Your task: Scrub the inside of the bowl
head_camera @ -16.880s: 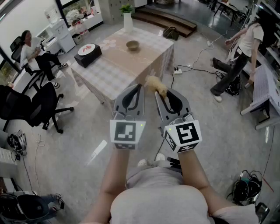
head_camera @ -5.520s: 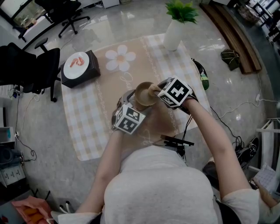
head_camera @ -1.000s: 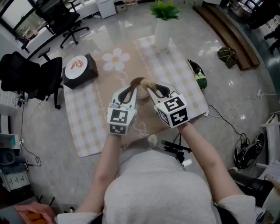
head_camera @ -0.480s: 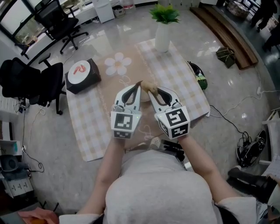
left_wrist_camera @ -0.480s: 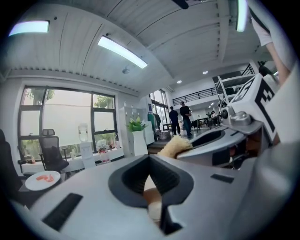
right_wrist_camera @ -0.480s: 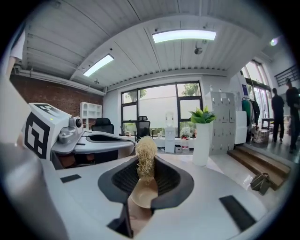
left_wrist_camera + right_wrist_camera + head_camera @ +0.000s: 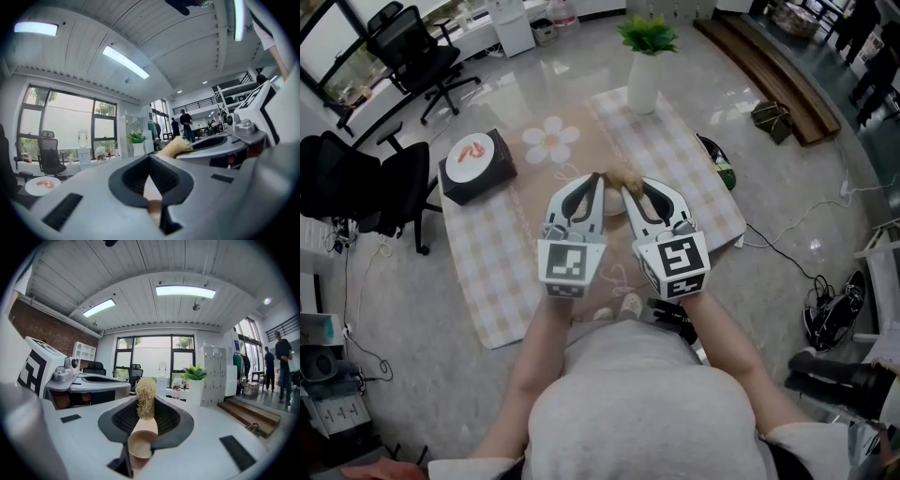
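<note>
We see the two handheld tools side by side over a table spread with a beige-and-white checked tablecloth. The left gripper, grey with a marker cube at its back, has its jaws pressed together, with nothing clamped between them. The right gripper, built the same, is clamped on a scrubbing brush with a pale wooden handle and a straw-coloured bristle tuft. The tuft sticks out past the jaw tips, and the hollow end of the handle points back toward the camera. In the head view the tuft lies right at the tips of both grippers. Of the small round bowl we see only a pale part in the gap between the grippers. It is down on the plain beige middle strip of the cloth, and its inside is hidden from us. Farther along the cloth stands a tall white vase with a green plant. Near the left edge sits a black square box with a round white top
</note>
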{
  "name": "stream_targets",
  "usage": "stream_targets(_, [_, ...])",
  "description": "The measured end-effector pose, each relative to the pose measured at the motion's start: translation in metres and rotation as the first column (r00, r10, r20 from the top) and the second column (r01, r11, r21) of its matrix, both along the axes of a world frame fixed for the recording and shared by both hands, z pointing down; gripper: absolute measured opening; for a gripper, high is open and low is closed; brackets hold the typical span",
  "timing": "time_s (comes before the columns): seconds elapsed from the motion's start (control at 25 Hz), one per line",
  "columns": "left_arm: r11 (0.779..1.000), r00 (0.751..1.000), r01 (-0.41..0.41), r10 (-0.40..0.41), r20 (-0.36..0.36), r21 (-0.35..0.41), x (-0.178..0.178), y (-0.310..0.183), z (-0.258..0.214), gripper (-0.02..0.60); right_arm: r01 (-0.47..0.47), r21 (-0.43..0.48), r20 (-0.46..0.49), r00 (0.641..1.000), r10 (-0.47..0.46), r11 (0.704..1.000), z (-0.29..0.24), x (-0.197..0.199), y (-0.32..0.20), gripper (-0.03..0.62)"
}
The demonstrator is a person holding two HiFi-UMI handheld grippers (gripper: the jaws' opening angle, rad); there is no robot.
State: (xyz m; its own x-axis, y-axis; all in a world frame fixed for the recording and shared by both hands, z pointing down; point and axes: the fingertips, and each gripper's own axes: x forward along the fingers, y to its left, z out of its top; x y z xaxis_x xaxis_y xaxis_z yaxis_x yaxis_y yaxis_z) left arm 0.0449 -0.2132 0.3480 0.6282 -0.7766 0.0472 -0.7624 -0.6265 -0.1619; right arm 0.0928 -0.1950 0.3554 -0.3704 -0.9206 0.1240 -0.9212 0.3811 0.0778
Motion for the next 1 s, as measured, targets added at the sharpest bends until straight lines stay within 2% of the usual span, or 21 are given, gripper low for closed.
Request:
stream_targets(0.24, [0.999,0.999,-0.021,0.023,-0.044,0.038,-0.001,0.006,-0.019,0.011,-0.028,0.051,0.009,1.000,0.028,0.998,-0.018,-0.002,0.005,0.083])
stream_targets(0.48, [0.997,0.997,-0.038,0.042,-0.058,0.072,0.001,0.007,-0.031,0.011,-0.036,0.085,0.001,0.999,0.036,0.996,-0.030,-0.005,0.007,0.081])
stream_targets(1.0, [0.995,0.995,-0.058,0.065,-0.077,0.086,0.004,0.008,-0.042,0.011,-0.056,0.108,0.010,0.998,0.055,0.993,-0.040,-0.007,0.006,0.081])
